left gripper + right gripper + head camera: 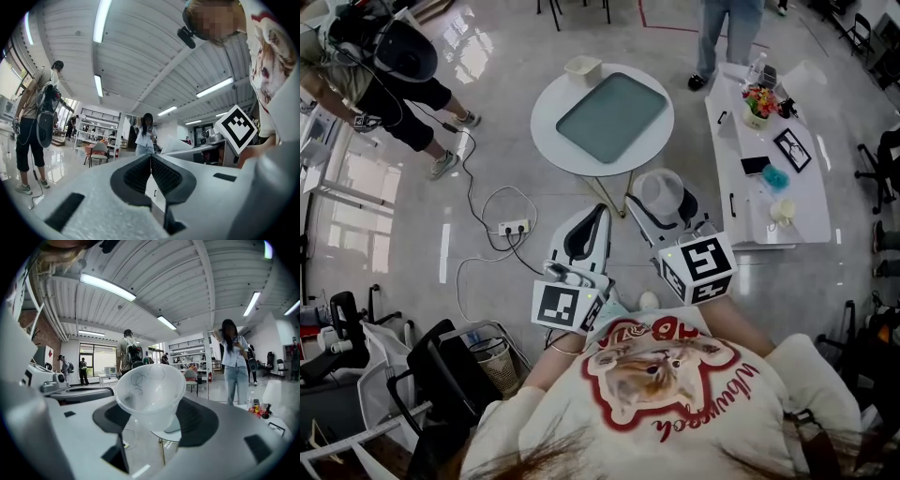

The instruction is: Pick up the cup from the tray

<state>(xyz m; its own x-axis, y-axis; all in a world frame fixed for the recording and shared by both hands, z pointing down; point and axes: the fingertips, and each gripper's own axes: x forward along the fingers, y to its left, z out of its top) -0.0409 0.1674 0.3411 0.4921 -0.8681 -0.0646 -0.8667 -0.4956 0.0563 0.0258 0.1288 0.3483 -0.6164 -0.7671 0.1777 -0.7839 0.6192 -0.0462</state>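
Note:
A translucent white cup (661,194) is held in my right gripper (663,204), low and in front of the person, short of the round white table (546,131). In the right gripper view the cup (149,394) sits tilted between the jaws, its mouth toward the camera. A grey-green tray (611,116) lies bare on that table. A second small white cup (582,67) stands on the table beside the tray's far left corner. My left gripper (589,225) is shut and holds nothing; in the left gripper view its fingertips (151,159) meet.
A long white table (727,202) at the right carries flowers, a phone and small items. A power strip (514,227) with looping cable lies on the floor left of the grippers. People stand at the upper left (384,75) and behind the table (727,37). Chairs and a basket crowd the lower left.

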